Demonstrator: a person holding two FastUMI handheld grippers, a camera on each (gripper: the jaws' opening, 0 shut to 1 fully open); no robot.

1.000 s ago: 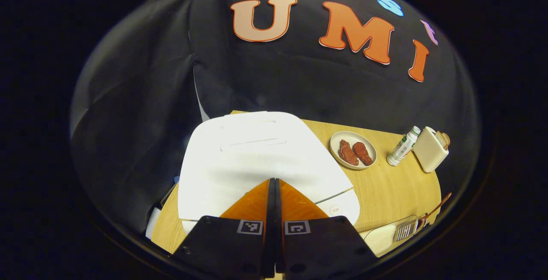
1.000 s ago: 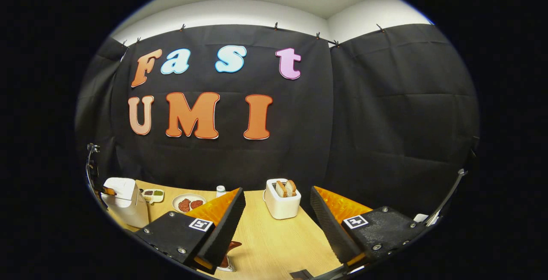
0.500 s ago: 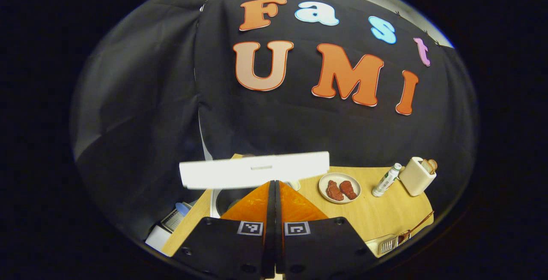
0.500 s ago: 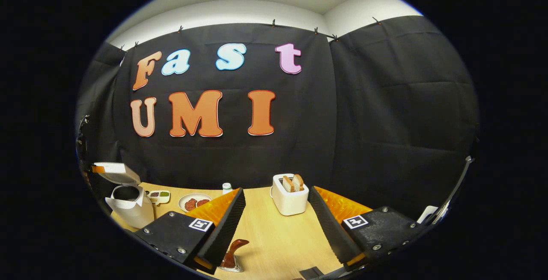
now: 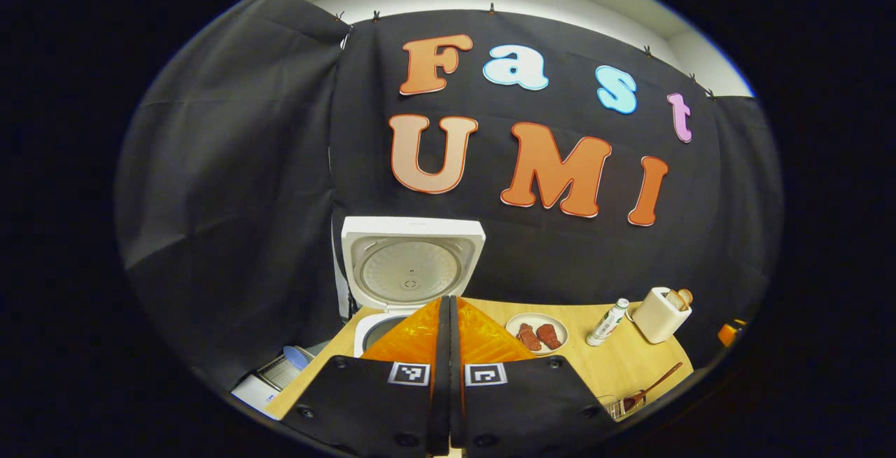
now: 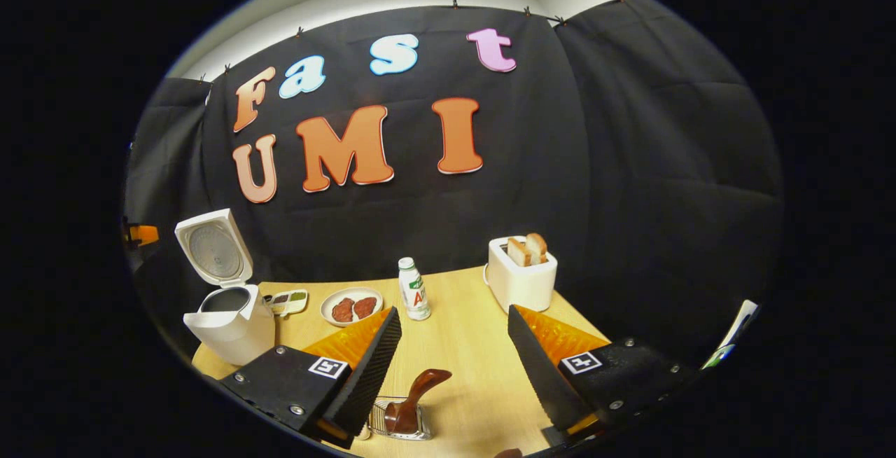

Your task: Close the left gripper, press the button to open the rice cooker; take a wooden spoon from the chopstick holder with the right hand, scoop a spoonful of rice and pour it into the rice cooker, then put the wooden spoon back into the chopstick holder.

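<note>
So the rice cooker (image 6: 225,318) sits at the left end of the table (image 6: 462,346), around 9 o'clock in the right gripper view. It's a plain white box with its lid (image 6: 213,248) flipped all the way up, standing nearly upright, and you can see the round grey disc on the lid's underside. The dark inner pot shows just below it. In the left gripper view the same cooker (image 5: 374,328) is dead ahead at 12 o'clock, lid (image 5: 411,262) facing the camera, with the left gripper (image 5: 449,307) in front of it, fingers pressed flat together with nothing between them.

Moving right: a small tray with green and dark bits (image 6: 287,301) just beside the cooker, then a plate with two reddish pieces of meat (image 6: 351,306), a little bottle (image 6: 414,288) standing upright, and a white toaster (image 6: 521,277) with two slices of bread sticking out.

Down near 6 o'clock in the right gripper view there's the chopstick holder (image 6: 401,421), a wire basket thing, with the dark brown wooden spoon (image 6: 414,402) sitting in it, handle curving up and to the right. The right gripper (image 6: 453,325) hangs above it, jaws spread wide apart, holding nothing.
</note>
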